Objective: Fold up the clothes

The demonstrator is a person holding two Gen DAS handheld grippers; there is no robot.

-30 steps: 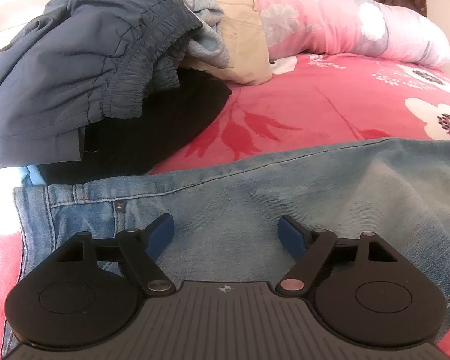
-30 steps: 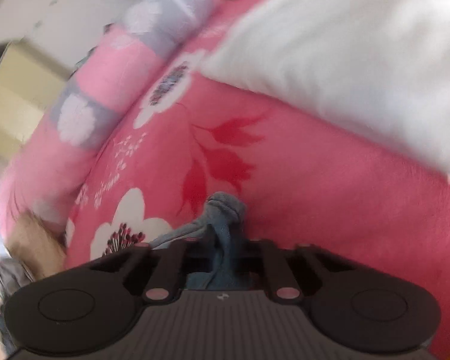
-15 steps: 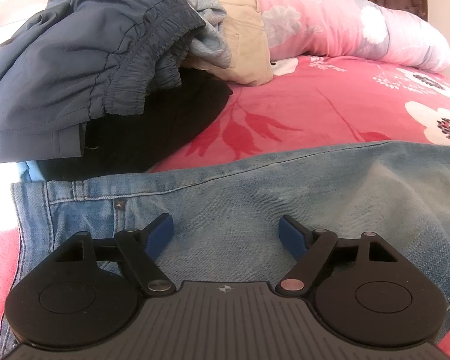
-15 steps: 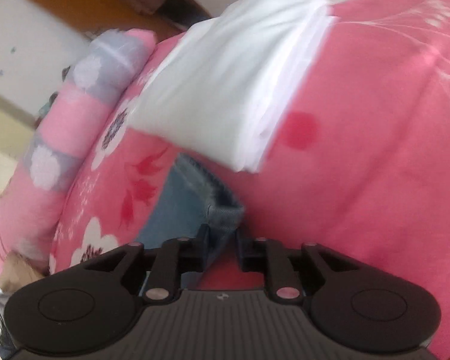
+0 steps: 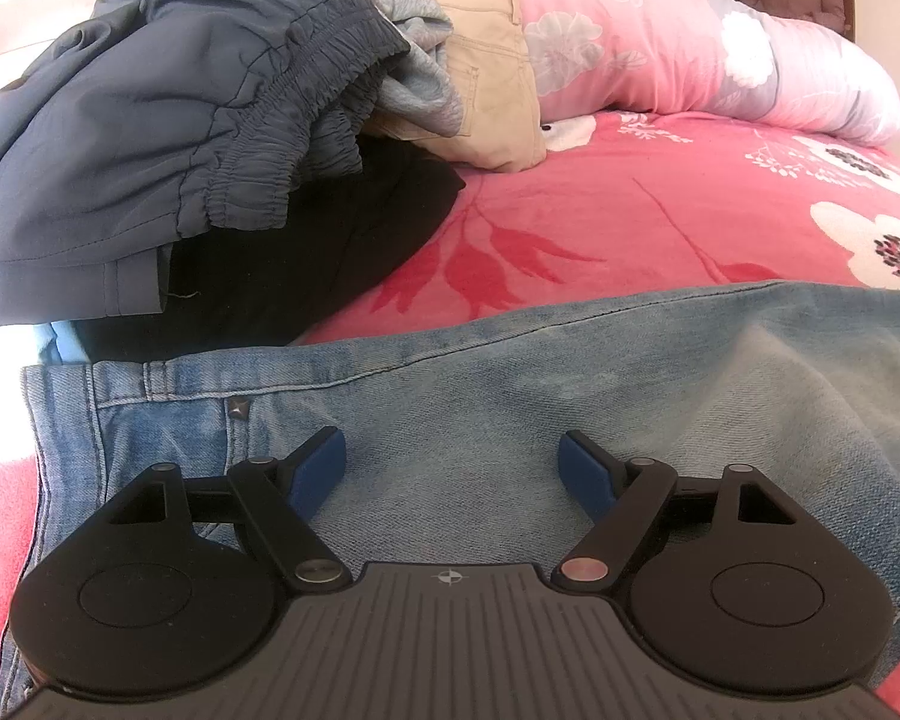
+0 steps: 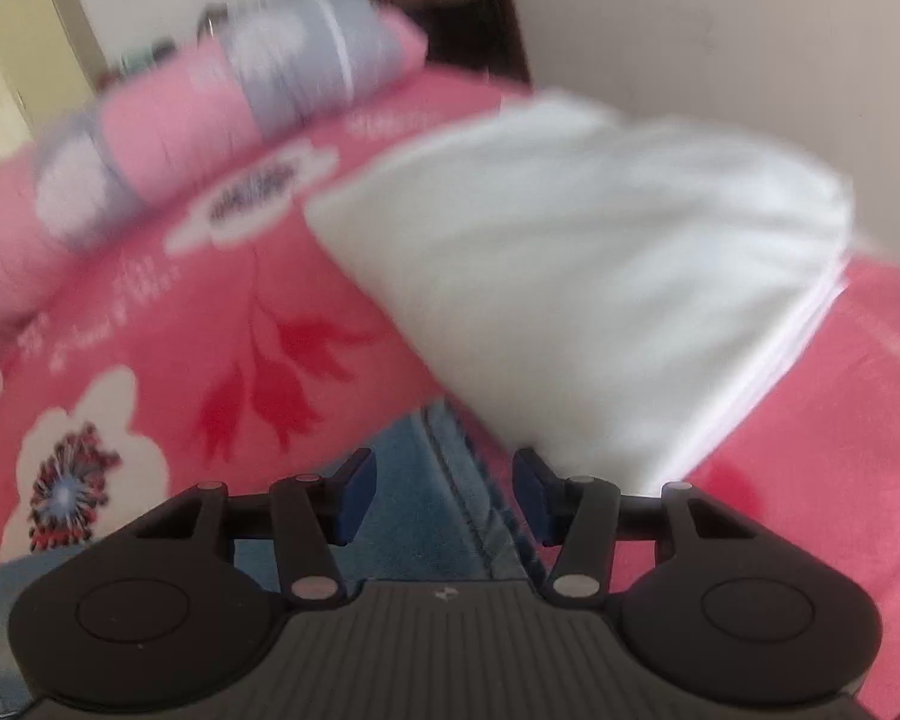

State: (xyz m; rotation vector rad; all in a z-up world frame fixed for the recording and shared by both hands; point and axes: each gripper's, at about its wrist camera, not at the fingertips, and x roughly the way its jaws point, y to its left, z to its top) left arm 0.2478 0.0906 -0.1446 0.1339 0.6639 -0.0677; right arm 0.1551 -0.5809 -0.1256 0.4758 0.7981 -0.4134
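Right gripper (image 6: 444, 495) opening, jeans (image 6: 414, 534) hem released

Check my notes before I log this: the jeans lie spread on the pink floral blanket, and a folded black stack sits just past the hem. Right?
Not quite: the folded stack is white, not black, as the right wrist view shows. The jeans do lie on the pink floral blanket, with that stack just past the hem.

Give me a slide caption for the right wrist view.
Right gripper opening over the jeans hem, beside folded white cloth.
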